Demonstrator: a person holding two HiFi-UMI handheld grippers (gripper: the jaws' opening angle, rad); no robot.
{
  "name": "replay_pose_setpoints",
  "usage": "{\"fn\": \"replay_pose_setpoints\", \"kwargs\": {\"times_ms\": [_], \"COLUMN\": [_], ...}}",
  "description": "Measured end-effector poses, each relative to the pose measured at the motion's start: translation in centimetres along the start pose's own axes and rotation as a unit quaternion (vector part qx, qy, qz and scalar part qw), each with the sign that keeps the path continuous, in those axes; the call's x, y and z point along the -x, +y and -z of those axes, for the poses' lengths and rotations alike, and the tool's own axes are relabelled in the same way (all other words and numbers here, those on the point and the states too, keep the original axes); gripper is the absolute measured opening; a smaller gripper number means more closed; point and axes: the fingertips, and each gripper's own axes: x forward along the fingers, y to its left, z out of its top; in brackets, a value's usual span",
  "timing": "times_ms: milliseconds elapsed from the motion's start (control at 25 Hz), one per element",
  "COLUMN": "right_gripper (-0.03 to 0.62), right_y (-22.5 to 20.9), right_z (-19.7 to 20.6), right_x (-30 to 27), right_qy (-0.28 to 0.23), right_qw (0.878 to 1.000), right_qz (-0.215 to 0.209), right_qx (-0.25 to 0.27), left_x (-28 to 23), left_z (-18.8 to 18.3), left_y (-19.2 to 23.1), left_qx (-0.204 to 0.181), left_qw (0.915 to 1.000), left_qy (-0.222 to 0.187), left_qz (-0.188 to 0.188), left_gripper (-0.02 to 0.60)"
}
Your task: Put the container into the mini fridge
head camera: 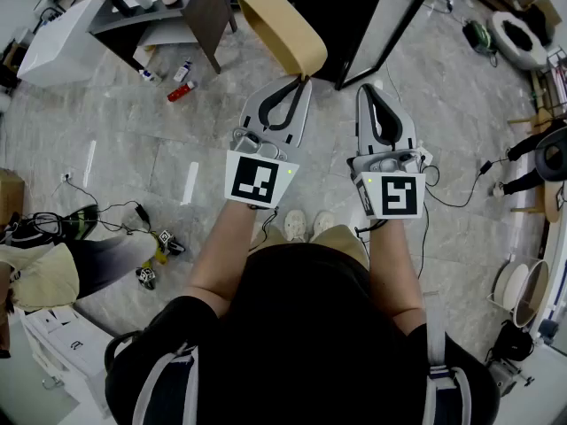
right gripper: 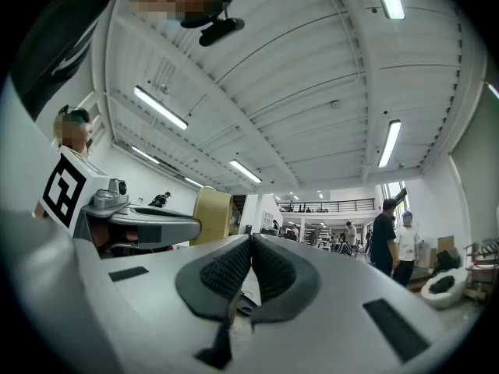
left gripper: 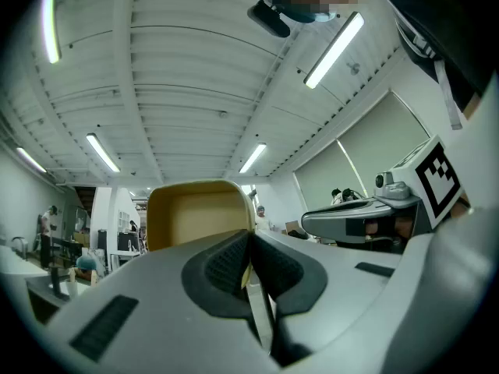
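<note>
Left tool (left gripper: 249,244) on tan, seemingly empty container (left gripper: 195,211)

The container (head camera: 282,27) is tan, paler yellow inside. The left gripper (head camera: 303,80) and the right gripper (head camera: 371,89) are pale grey with black pads (left gripper: 222,265) and black-and-white square markers. The floor (head camera: 133,166) is marbled grey. The mini fridge (head camera: 354,16) looks black.

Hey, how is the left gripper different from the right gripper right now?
The left gripper is clamped on the wall of the tan container; the right gripper is shut on nothing. In the head view the left gripper slants toward the right gripper, which points straight ahead. Both are held out over the floor, jaws closed.
</note>
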Motion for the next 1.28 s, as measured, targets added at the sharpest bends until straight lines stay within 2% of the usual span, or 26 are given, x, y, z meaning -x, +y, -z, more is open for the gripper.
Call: {"fn": "replay_pose_setpoints", "kwargs": {"times_ms": [640, 920, 1280], "right_gripper": [0.037, 0.037, 0.037], "right_y": [0.4, 0.8, 1.1], "right_z": [0.4, -0.2, -0.4], "right_x": [0.7, 1.1, 1.3], "right_qy": [0.003, -0.006, -0.008], "right_qw": [1.000, 1.000, 1.000], "right_qz": [-0.009, -0.015, -0.013], "right_qx": [0.007, -0.004, -0.010], "left_x": [0.1, 0.4, 0.9], "left_z": [0.4, 0.0, 0.0], "left_y": [-1.1, -1.4, -1.2], "left_qx": [-0.009, 0.000, -0.009], "left_qw": [0.9999, 1.0000, 0.9999], "left_qy": [0.003, 0.002, 0.004], "left_qz": [0.008, 0.010, 0.013], "left_gripper": [0.028, 0.028, 0.028]}}
